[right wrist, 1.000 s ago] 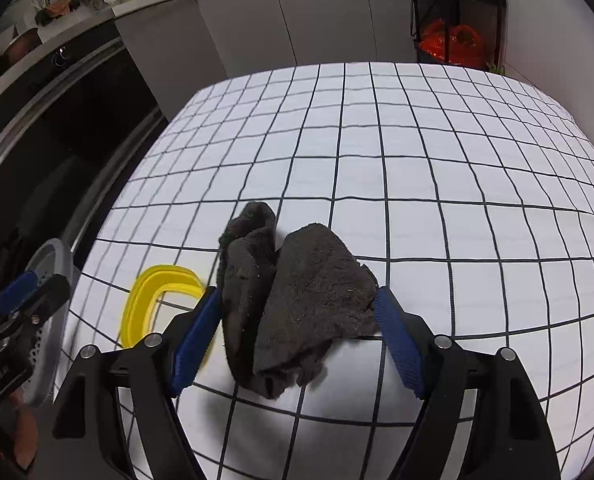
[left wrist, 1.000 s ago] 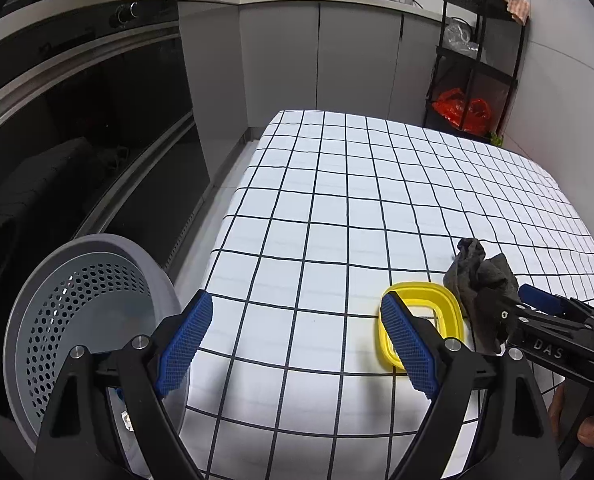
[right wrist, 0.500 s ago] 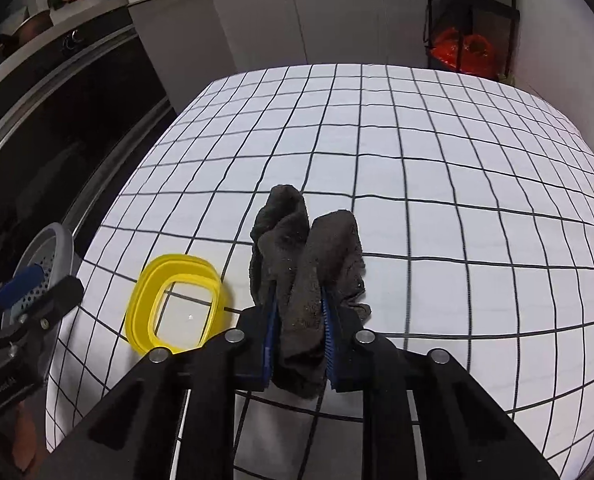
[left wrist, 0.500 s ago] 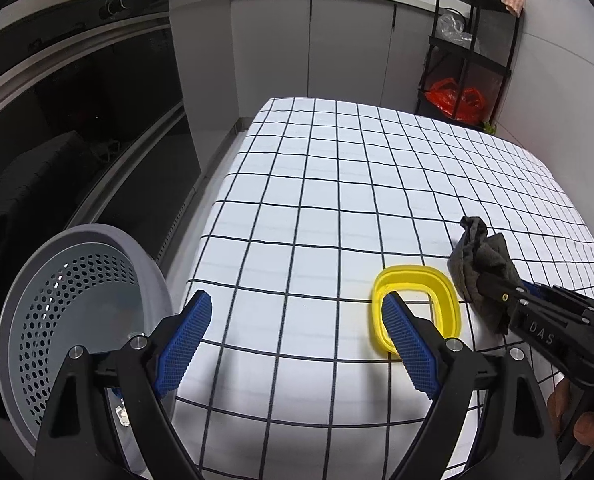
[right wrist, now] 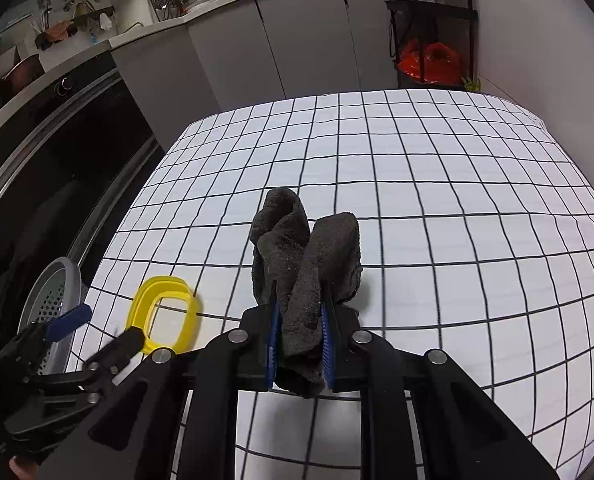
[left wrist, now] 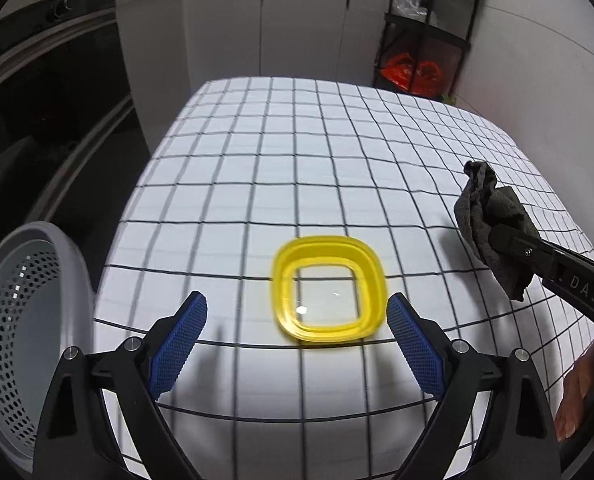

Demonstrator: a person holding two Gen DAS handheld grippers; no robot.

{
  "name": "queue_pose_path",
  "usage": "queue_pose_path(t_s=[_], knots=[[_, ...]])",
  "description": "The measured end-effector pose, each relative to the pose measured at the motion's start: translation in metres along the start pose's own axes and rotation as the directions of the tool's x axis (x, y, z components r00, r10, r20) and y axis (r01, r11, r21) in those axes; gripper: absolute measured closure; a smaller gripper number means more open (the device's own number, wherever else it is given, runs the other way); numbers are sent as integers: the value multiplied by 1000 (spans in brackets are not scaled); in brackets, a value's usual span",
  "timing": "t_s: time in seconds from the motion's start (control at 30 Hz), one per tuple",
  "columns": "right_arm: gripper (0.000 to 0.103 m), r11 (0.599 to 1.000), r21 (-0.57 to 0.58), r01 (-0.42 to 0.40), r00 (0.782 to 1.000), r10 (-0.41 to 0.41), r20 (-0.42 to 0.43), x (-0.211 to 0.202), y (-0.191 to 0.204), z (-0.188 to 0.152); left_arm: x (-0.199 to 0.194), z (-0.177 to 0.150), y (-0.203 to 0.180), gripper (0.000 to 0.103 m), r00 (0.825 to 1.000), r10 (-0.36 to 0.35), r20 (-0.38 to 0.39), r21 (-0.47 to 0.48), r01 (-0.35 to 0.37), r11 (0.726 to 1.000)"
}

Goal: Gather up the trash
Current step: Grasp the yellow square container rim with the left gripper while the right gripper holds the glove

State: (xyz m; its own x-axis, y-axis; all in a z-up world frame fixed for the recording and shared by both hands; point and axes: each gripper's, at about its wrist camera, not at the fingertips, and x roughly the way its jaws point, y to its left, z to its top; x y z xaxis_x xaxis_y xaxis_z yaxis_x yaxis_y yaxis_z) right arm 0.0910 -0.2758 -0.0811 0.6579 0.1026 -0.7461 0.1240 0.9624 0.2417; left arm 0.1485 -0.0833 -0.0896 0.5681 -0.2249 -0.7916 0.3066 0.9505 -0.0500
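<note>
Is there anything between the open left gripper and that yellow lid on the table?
Nothing visible. The left gripper is open, and the yellow lid lies flat on the checked table just ahead of its fingertips, with only bare cloth between. The right gripper, shut on the grey rag, is off to the side.

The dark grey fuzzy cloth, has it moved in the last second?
Yes. The dark grey fuzzy cloth was lying flat on the checked tablecloth; the right tongs have shut on it and bunched it upright.
</note>
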Motion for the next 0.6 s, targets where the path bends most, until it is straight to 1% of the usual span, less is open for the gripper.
queue_pose_path(t_s=[0.1, 0.3, 0.47, 0.6], knots=[[86, 1000, 5, -2, 1000, 2, -5, -3, -5, -3, 10, -2, -6, 13, 1000, -4, -28, 2, 4, 1000], [86, 1000, 5, -1, 1000, 1, -3, -6, -8, -5, 21, -3, -12, 11, 999, 6, -41, 9, -6, 1000], [86, 1000, 7, -3, 1000, 3, -7, -6, -9, -6, 35, -2, -12, 11, 997, -10, -77, -3, 9, 1000], [86, 1000, -1, -6, 1000, 6, -11, -5, -6, -7, 39, 0, -16, 11, 997, 13, -76, 17, -12, 1000]])
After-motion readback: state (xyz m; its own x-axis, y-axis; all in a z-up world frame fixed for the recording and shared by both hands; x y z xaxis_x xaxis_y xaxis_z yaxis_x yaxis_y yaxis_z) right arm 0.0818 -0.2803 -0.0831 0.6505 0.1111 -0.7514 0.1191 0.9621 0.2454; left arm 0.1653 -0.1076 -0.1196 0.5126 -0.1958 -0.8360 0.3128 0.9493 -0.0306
